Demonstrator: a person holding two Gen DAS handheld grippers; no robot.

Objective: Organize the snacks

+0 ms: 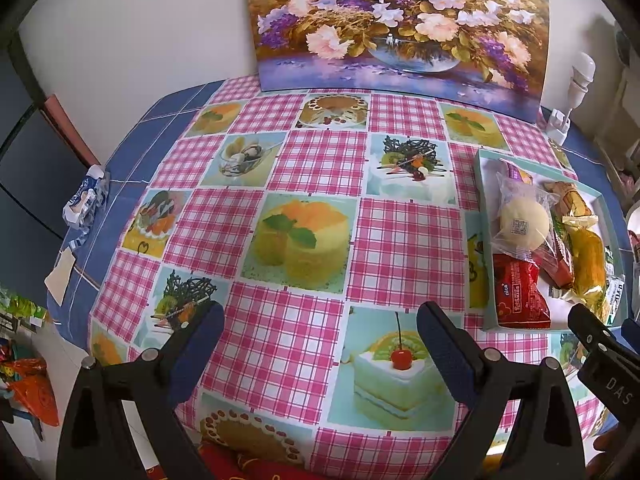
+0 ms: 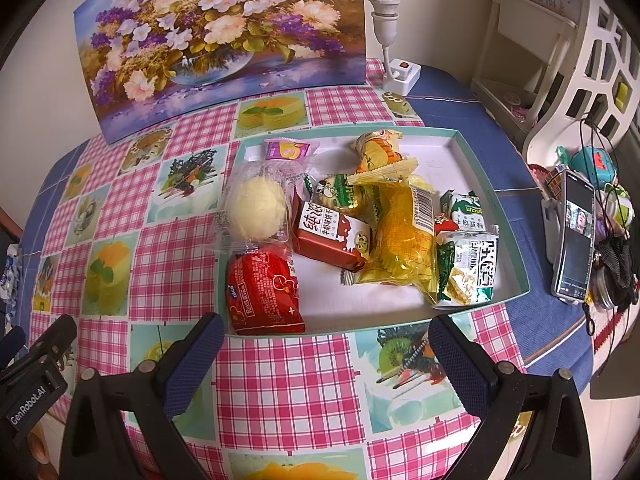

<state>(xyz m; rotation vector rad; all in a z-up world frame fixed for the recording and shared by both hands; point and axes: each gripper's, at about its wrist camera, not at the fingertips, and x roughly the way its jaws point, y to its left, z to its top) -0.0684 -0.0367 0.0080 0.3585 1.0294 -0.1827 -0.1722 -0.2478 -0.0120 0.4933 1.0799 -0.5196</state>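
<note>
A shallow teal-rimmed box [image 2: 484, 184] lies on the checked tablecloth and holds several wrapped snacks: a red packet [image 2: 262, 292], a round pale bun in clear wrap [image 2: 258, 210], a dark red biscuit pack [image 2: 328, 236], a yellow cake pack [image 2: 404, 244], a green-white pack [image 2: 470, 268] and a purple pack [image 2: 288, 148]. My right gripper [image 2: 324, 340] is open and empty just in front of the box. My left gripper [image 1: 320, 328] is open and empty over bare cloth, left of the box [image 1: 486, 320].
A flower painting [image 2: 224, 40] leans on the wall behind. A lamp socket on a white base [image 2: 394, 76] stands back right. A phone on a stand [image 2: 572, 236] and clutter sit right. A blue-white wrapper [image 1: 86, 200] lies at the table's left edge.
</note>
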